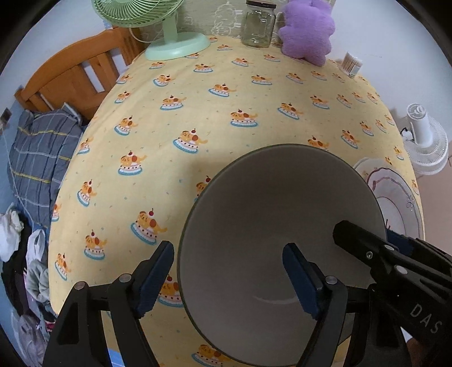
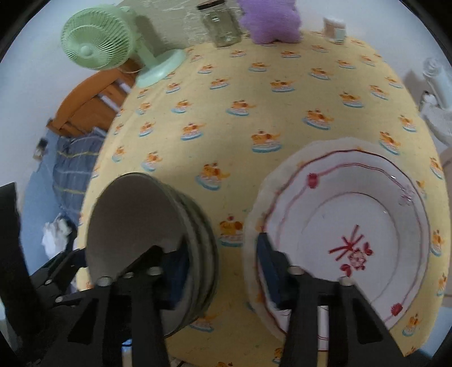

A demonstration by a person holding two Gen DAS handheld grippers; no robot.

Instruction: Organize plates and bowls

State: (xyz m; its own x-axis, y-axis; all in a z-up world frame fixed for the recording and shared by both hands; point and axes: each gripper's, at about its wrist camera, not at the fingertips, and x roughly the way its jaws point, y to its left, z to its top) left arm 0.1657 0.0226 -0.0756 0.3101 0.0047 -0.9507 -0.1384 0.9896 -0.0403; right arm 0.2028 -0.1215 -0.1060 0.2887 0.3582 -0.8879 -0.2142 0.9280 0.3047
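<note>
A bedroom: a wooden bed frame (image 1: 70, 76) with plaid bedding (image 1: 42, 149) sits beside a bench (image 1: 226, 84) under a yellow cloth printed with little cakes.

At the near edge stands a stack of grey bowls (image 2: 135, 214), several rims nested one inside another. Just to its right, apart from it, lies a pile of white plates with red flower trim (image 2: 353, 214), a scalloped one at the bottom.

The left gripper (image 1: 228, 248) has its jaws wide apart and straddles the top bowl's left rim, one finger outside and one inside, with neither pad pressing on it. The right gripper (image 2: 220, 248) brackets the opposite wall. Its jaws are narrower, but cloth shows between the outer pad and the stack, so I read it as not yet clamped.

The sorting looks nearly done, with bowls and plates each in their own pile and no loose crockery in view. What may remain is seating or shifting the bowl stack.

Along the far edge stand a green desk fan (image 1: 158, 25), an empty glass jar (image 1: 258, 25), a purple plush (image 1: 306, 31) and a tub of cotton swabs (image 1: 351, 63), all well clear. Only the plates crowd the right gripper's outer finger.
</note>
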